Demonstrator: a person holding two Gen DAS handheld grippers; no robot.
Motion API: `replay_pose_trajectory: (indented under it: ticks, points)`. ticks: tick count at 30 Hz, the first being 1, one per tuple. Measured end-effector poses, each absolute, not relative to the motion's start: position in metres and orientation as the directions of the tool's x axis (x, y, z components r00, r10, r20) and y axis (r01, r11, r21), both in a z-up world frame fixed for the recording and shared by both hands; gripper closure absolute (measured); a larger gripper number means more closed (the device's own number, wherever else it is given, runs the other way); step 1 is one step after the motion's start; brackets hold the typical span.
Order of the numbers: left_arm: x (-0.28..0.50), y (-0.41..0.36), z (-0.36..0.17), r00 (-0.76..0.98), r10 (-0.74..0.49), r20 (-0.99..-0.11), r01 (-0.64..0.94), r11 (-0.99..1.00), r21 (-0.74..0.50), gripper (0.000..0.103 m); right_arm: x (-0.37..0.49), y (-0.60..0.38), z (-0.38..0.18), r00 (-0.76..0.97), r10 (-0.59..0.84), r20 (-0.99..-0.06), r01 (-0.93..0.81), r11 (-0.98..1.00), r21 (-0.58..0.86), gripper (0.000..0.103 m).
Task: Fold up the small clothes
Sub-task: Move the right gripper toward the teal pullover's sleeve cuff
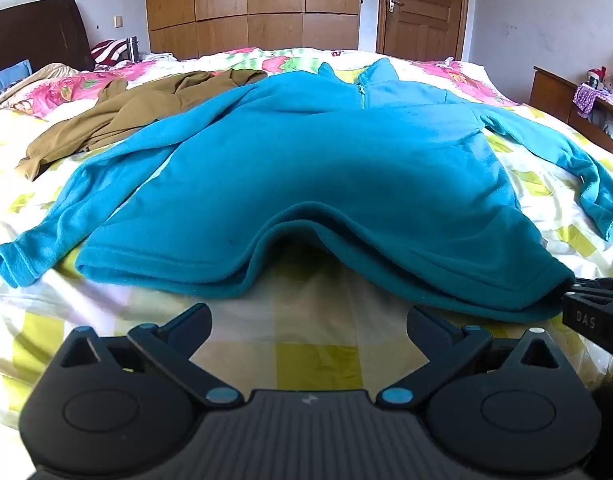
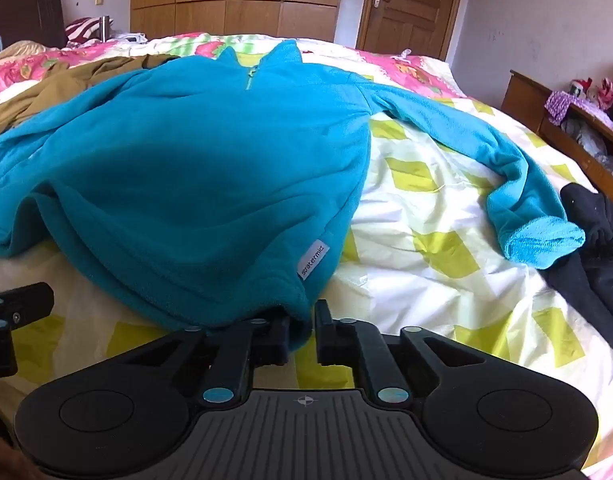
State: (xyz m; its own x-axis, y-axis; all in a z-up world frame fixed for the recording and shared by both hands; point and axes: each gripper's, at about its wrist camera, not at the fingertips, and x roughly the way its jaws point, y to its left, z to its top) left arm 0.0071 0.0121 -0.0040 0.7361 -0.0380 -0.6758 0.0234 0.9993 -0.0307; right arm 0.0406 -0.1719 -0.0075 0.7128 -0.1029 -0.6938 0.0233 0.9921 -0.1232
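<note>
A rumpled olive-brown garment (image 1: 118,120) lies just beside the teal fleece pullover (image 1: 314,168), touching its far sleeve; a black cloth heap (image 2: 598,240) sits near the other cuff; the pullover is spread, soft and napped, on the yellow-checked quilt (image 1: 306,344); the right gripper (image 2: 302,332) is clamped on its hem corner; the left gripper (image 1: 308,320) gapes wide over bare quilt.
</note>
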Motion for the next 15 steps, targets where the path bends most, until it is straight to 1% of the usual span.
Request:
replay_pose_trajectory:
  ticks: [4,8,11,12,14,15]
  points:
    - [0.007,0.011,-0.005,0.739,-0.045,-0.673,0.032,0.999,-0.032,0.0,0.034,-0.194,0.004,0.717,-0.115,-0.687,0.067,0.993,-0.097,0.101]
    - [0.0,0.004,0.0,0.764,-0.062,-0.642,0.067,0.998,-0.017,0.0,0.026,-0.236,0.016,0.707,-0.177,-0.685,0.169,0.982,-0.079,0.101]
    - [-0.002,-0.003,0.001,0.771,-0.07,-0.633,0.108,0.994,0.022,0.0,0.026,-0.264,0.02,0.687,-0.247,-0.684,0.23,0.966,-0.118,0.101]
    - [-0.001,-0.005,0.0,0.764,-0.075,-0.641,0.118,0.993,0.024,0.0,0.027,-0.269,0.02,0.672,-0.26,-0.693,0.232,0.963,-0.136,0.101]
    - [0.003,-0.004,-0.002,0.744,-0.076,-0.664,0.121,0.992,0.022,0.0,0.027,-0.275,0.018,0.637,-0.243,-0.731,0.209,0.968,-0.14,0.094]
    - [0.006,-0.003,-0.004,0.73,-0.065,-0.681,0.115,0.993,0.029,0.0,0.025,-0.276,0.016,0.628,-0.247,-0.738,0.201,0.968,-0.152,0.094]
